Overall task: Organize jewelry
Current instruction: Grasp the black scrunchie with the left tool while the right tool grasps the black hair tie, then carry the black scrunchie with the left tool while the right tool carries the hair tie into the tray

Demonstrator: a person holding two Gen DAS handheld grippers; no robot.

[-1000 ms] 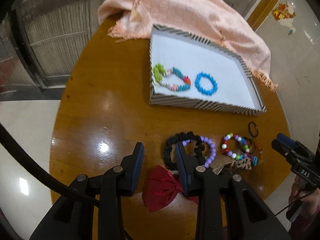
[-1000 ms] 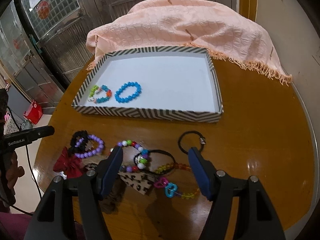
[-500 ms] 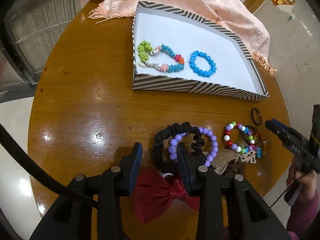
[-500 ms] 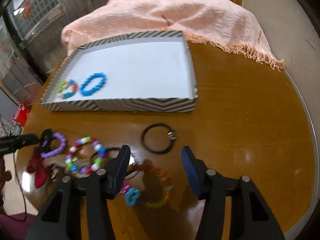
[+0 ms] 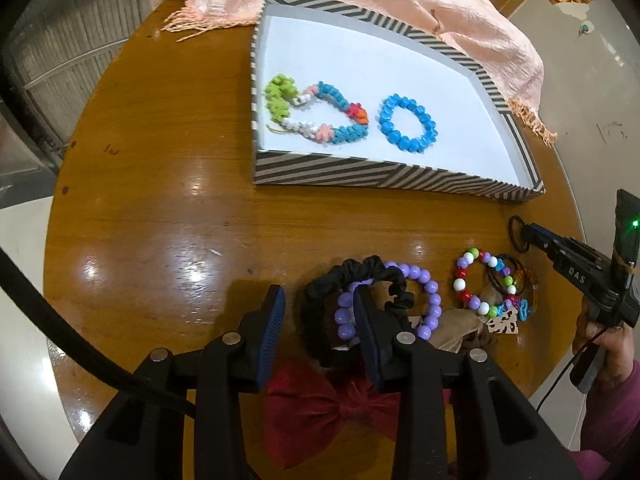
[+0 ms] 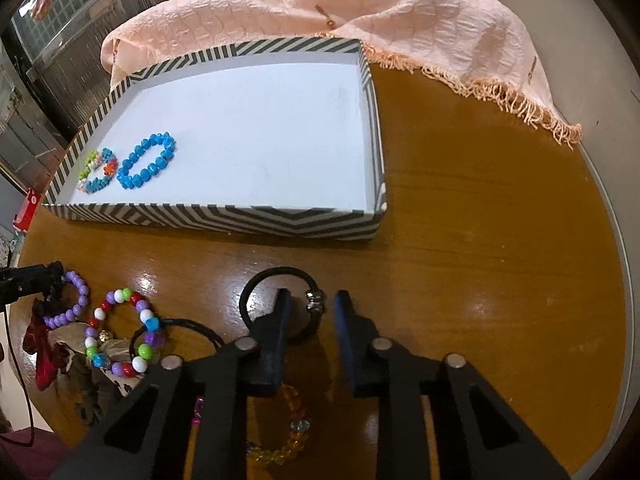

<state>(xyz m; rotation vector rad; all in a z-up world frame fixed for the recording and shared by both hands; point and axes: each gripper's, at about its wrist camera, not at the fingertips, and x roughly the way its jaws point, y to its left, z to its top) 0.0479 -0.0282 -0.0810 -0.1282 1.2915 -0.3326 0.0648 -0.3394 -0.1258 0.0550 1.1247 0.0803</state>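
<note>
On the round wooden table, my left gripper (image 5: 320, 316) stands open. It straddles the left side of a black scrunchie (image 5: 320, 292) and a purple bead bracelet (image 5: 430, 292) lying on it. My right gripper (image 6: 312, 300) points down over a thin black hair tie (image 6: 276, 270). Its jaws are closing, with the tie's metal clasp side in the narrow gap and the pads not touching it. The striped tray (image 5: 360, 172) holds a blue bead bracelet (image 5: 408, 124) and a multicoloured one (image 5: 316, 116).
A red bow (image 5: 332, 400), a mixed-colour bead bracelet (image 6: 120, 328), an amber bead bracelet (image 6: 294, 400) and other hair ties lie heaped near the front edge. A pink cloth (image 6: 360, 12) is draped behind the tray. The table's right edge (image 6: 616, 240) is close.
Both grippers came down closer to the table. The right one shifted from the heap to the black hair tie and its jaws narrowed. The left one settled over the scrunchie.
</note>
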